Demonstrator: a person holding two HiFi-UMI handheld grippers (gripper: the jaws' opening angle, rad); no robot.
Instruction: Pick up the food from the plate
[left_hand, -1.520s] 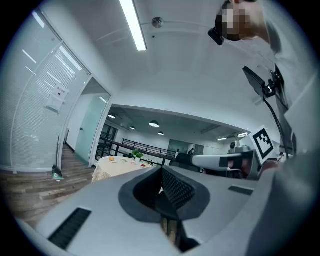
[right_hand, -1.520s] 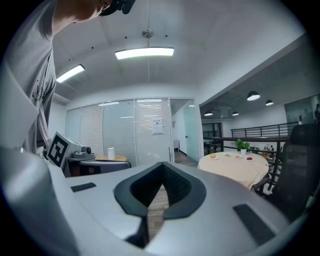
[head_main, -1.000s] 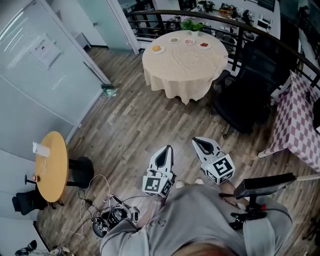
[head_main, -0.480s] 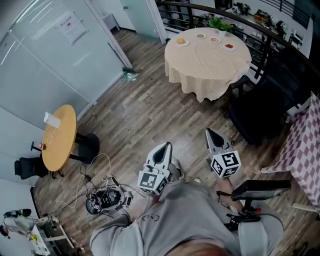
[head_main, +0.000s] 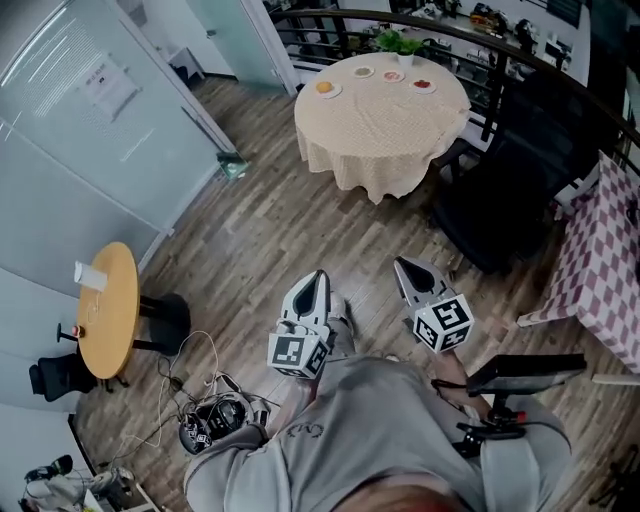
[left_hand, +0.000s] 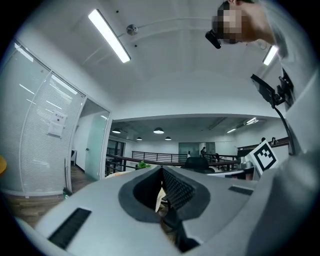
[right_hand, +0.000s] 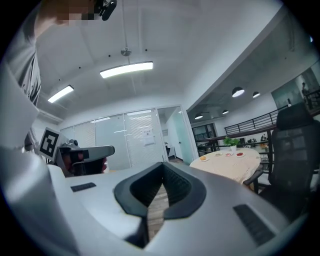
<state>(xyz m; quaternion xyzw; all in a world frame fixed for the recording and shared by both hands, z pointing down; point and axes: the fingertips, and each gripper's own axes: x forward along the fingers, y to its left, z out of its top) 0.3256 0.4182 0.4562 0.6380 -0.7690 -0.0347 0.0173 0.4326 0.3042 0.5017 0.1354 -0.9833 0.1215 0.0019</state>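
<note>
Far off in the head view stands a round table (head_main: 380, 130) under a cream cloth, with several small plates along its back edge. One plate (head_main: 326, 88) bears orange food, another (head_main: 423, 85) red food. Both grippers are held close to the person's torso over the wooden floor, well short of the table. My left gripper (head_main: 318, 276) is shut and empty; its meshed pads (left_hand: 175, 187) meet. My right gripper (head_main: 402, 263) is also shut with nothing in it. In the right gripper view, the table (right_hand: 231, 162) and its plates show at the right, beyond the jaws (right_hand: 162, 166).
A black office chair (head_main: 500, 190) stands right of the round table, a checked-cloth table (head_main: 600, 250) further right. A small wooden table (head_main: 105, 310) with a cup (head_main: 88, 273) is at left, cables and gear (head_main: 215, 420) lie on the floor. Glass partitions line the left side.
The head view swung right, then back left, so the round table shifted in frame. Both grippers stayed shut, close in front of the body.
</note>
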